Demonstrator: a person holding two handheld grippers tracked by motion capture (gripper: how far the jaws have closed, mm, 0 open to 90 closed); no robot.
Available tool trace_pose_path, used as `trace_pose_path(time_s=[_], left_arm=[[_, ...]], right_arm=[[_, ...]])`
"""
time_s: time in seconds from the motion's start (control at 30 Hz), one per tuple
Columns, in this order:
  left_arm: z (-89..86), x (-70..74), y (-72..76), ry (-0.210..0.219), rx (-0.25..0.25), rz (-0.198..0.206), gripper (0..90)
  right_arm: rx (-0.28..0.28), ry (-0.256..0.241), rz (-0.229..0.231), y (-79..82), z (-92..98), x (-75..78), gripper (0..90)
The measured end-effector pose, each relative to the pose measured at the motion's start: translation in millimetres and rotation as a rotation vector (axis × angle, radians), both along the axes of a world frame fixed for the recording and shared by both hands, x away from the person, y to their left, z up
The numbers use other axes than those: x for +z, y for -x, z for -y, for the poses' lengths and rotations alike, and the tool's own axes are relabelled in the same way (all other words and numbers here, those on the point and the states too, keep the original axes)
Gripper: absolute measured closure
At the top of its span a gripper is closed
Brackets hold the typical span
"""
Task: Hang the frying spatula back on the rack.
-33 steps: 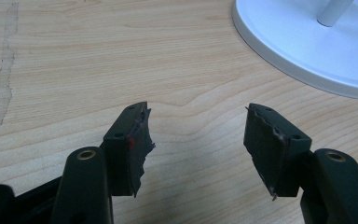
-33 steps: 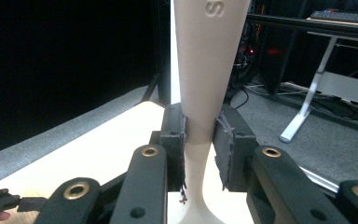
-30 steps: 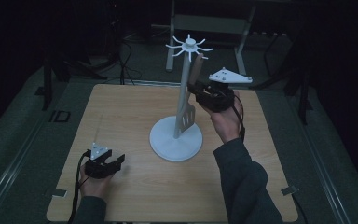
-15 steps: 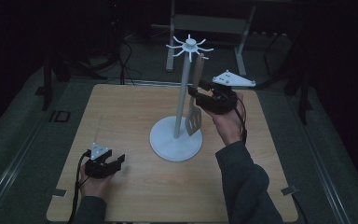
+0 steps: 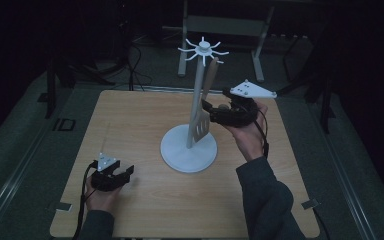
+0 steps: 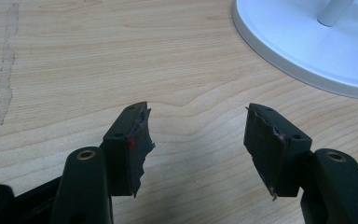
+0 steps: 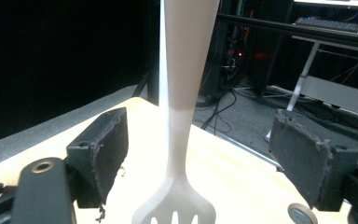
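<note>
The slotted spatula (image 5: 203, 117) is hanging upright beside the pole of the white hook stand (image 5: 190, 150), its long axis running vertically, its handle reaching up toward the hooks and its blade just above the stand's base. The right claw (image 7: 196, 154) is sitting with its jaws apart, one on either side of the spatula's neck and not touching it. The left claw (image 6: 196, 144), likewise spread and holding nothing, is resting on the tabletop (image 5: 130, 120) at the near left, well apart
</note>
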State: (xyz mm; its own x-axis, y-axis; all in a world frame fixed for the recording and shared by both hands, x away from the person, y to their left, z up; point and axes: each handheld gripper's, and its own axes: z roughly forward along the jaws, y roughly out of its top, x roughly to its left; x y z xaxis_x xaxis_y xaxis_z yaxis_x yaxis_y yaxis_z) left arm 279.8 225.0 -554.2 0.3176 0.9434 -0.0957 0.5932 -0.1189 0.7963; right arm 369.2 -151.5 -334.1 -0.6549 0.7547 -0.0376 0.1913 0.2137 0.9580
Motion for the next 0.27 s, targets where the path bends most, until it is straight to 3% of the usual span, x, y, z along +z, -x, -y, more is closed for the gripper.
trace_pose_path(time_s=[0.17, 0.27], left_arm=[[-0.5, 0.0, 0.1, 0.0, 0.002, 0.0, 40.8], [0.0, -0.1, 0.1, -0.001, 0.003, 0.002, 40.8]], right_arm=[[0.0, 0.024, -0.01, 10.0, 12.4, -12.4, 17.9], [-0.013, 0.034, -0.033, 16.0, 27.7, -28.0, 17.7]])
